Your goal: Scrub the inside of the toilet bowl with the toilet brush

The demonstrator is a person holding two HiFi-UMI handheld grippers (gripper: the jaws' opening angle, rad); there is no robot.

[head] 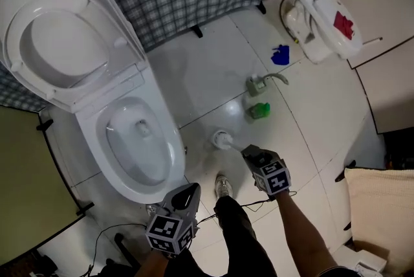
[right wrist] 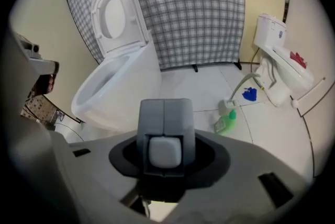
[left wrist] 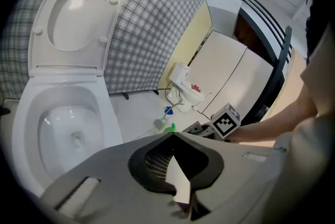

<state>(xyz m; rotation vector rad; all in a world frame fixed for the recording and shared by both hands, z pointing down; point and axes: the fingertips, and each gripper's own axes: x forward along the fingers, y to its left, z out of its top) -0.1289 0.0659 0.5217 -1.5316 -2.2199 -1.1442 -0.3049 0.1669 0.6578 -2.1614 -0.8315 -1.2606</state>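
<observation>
White plastic, the toilet brush (head: 223, 138) looks light and stiff, with springy bristles. Its handle (right wrist: 165, 152) is the place to hold, and the right gripper (head: 248, 152) is clamped there. The brush is outside the toilet bowl (head: 176, 153), at its 3 o'clock. The left gripper (head: 190, 191) is pinched together, empty. Only the head view shows the brush head; the right gripper view shows just the handle's end.
</observation>
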